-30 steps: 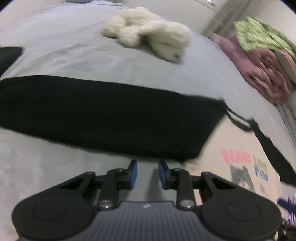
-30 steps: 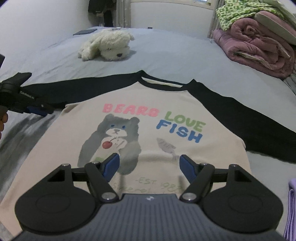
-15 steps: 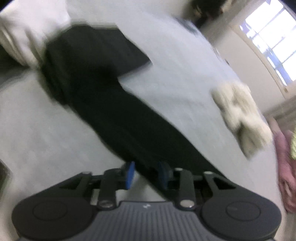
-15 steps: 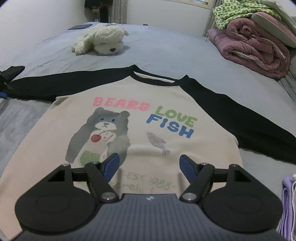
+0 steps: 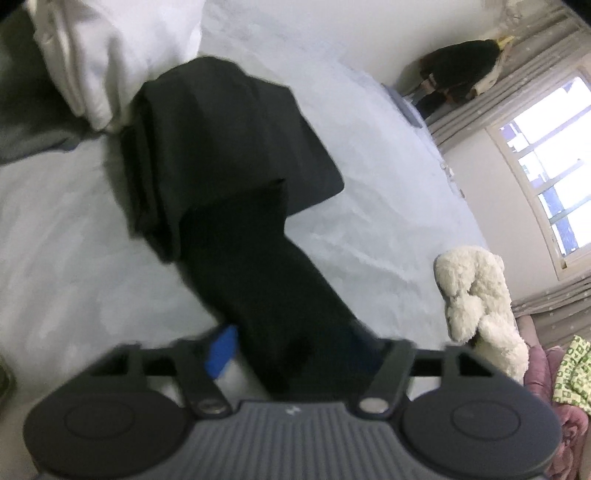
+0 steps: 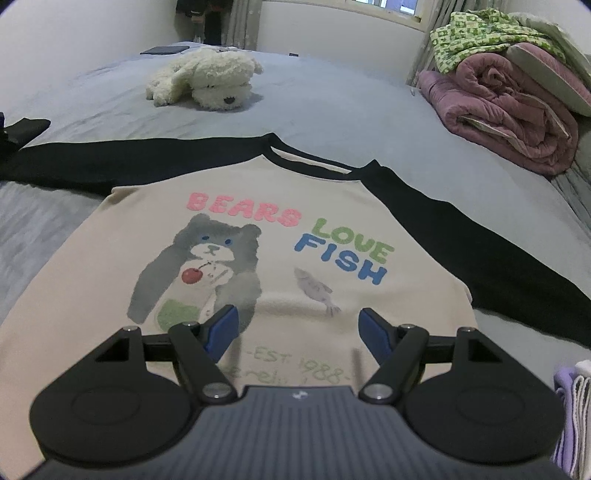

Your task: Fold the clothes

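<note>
Left gripper (image 5: 295, 350) closing around black sleeve (image 5: 266, 295); contact unclear. Right gripper (image 6: 297, 330) spread wide above cream shirt (image 6: 110, 258), empty.

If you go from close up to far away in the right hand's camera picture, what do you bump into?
Right gripper, jaws wide apart → cream shirt with the bear print → its black collar → white stuffed dog → dark flat thing on the bed → window wall.

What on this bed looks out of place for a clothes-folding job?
A plush dog lies on the bed beyond the shirt. It is a toy, not clothing. The shirt itself lies flat, sleeves spread.
</note>
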Motion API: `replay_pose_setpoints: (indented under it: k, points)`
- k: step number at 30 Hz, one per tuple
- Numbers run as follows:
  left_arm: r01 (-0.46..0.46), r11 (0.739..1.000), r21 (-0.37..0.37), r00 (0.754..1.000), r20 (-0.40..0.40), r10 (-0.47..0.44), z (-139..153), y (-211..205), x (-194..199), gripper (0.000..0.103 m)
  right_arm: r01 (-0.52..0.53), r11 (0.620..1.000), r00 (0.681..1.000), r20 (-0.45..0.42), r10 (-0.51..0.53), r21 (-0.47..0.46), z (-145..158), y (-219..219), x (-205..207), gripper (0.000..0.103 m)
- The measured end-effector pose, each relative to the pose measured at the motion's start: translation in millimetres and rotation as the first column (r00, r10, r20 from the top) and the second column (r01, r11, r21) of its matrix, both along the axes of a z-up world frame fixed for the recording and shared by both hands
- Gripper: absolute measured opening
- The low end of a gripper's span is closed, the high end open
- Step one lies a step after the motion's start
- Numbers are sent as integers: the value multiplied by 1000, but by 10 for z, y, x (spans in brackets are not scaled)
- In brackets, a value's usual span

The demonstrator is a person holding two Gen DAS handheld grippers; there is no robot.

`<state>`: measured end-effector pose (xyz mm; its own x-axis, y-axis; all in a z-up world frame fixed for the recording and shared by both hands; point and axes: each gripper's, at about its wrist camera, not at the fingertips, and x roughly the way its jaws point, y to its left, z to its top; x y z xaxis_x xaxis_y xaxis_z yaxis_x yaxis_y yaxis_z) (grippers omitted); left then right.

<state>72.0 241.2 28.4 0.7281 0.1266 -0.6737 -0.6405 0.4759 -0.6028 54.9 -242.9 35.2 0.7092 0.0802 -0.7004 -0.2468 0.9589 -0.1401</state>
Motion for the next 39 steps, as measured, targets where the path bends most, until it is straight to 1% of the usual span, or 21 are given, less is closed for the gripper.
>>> replay_pose_setpoints:
  k: [1,2,3,6,9,12,14,16,20,22,24,27,30,32,34,35,36,38,39]
  points:
    - [4,1000,-13,1000,1,-4,-30,-5,21,23,3,1000,1000,4,-3,3,12,-6,0,75]
    - [0,1000,-30,1000,7,0,-47,11,-6,17,8,1000,1000,9,-8,7,28,-17,0,75]
    - [-3,999,-40,1000,21,4,-41,29,-47,8,15,1000,1000,13,-15,12,46,-30,0,75]
    - [-2,1000,-23,996,84,4,101,6,-43,8,37,999,999,27,-38,30,106,-85,0,75]
    - [14,1000,12,982,188,-17,329,-90,-91,8,55,997,998,35,-57,44,149,-138,11,75]
    - [27,999,44,954,298,-39,538,-211,-171,8,81,995,996,39,-83,56,174,-176,28,75]
    - [62,995,83,934,348,-88,677,-344,-191,8,112,992,992,42,-115,65,193,-214,47,75]
    - [84,988,129,913,387,-128,798,-497,-213,8,151,984,987,34,-155,93,225,-292,76,75]
    - [137,966,220,877,426,-222,985,-901,-223,8,224,958,973,7,-229,181,322,-535,122,75]
    - [164,951,263,853,447,-271,1116,-1133,-187,8,264,937,963,-14,-268,230,376,-677,141,75]
    - [194,932,307,825,464,-324,1267,-1391,-134,8,317,907,947,-41,-318,277,430,-833,156,75]
    - [260,891,372,772,475,-423,1526,-1894,-8,8,389,848,919,-88,-385,360,454,-1081,185,75]
    - [353,843,405,709,473,-524,1714,-2512,117,8,445,793,891,-116,-439,415,475,-1291,190,75]
    - [396,800,451,661,465,-589,1783,-2961,143,8,473,764,875,-133,-465,439,475,-1410,192,75]
    - [440,750,495,605,453,-654,1760,-3379,168,8,499,727,861,-172,-479,472,454,-1534,209,75]
    - [465,724,509,579,443,-684,1703,-3543,182,8,512,705,853,-194,-485,490,441,-1596,213,75]
    - [493,692,527,549,429,-718,1630,-3718,182,8,525,683,845,-215,-490,507,430,-1657,212,75]
    - [544,620,566,483,394,-782,1477,-4055,179,8,552,643,827,-250,-504,531,409,-1772,211,75]
    - [564,572,596,448,361,-818,1381,-4199,160,8,565,634,818,-256,-516,527,405,-1819,212,75]
